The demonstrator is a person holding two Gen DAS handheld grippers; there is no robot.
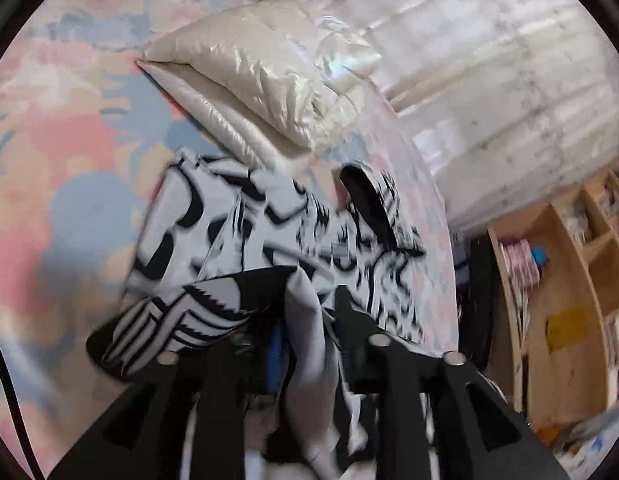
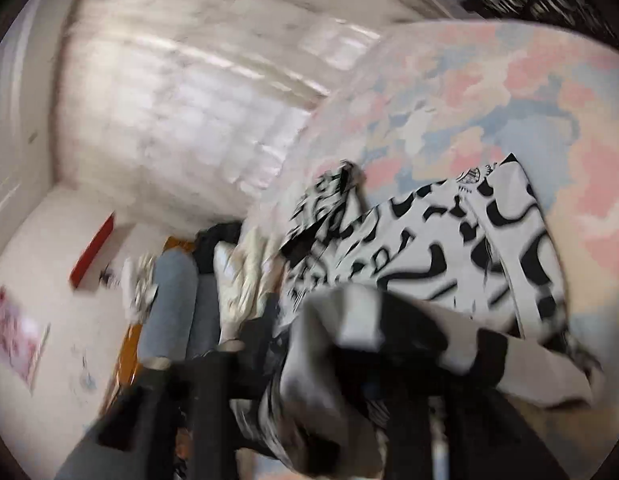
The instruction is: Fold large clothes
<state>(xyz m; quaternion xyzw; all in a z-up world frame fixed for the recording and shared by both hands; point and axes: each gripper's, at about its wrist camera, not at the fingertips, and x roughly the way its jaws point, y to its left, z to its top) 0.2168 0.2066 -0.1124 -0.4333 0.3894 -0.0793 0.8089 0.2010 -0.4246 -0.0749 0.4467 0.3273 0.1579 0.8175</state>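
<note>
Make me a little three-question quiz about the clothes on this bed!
1. True or false: the black-and-white patterned garment lies on a plain green sheet.
2. What sits just beyond that garment in the left wrist view? A) a cream puffy folded item B) a red ball C) a shoe
3. Fill in: cloth hangs between the fingers of the left hand-held gripper and the ____ hand-held gripper.

Key: 1 false, the bedsheet is pastel pink and blue; 2 A, the cream puffy item; 3 right.
</note>
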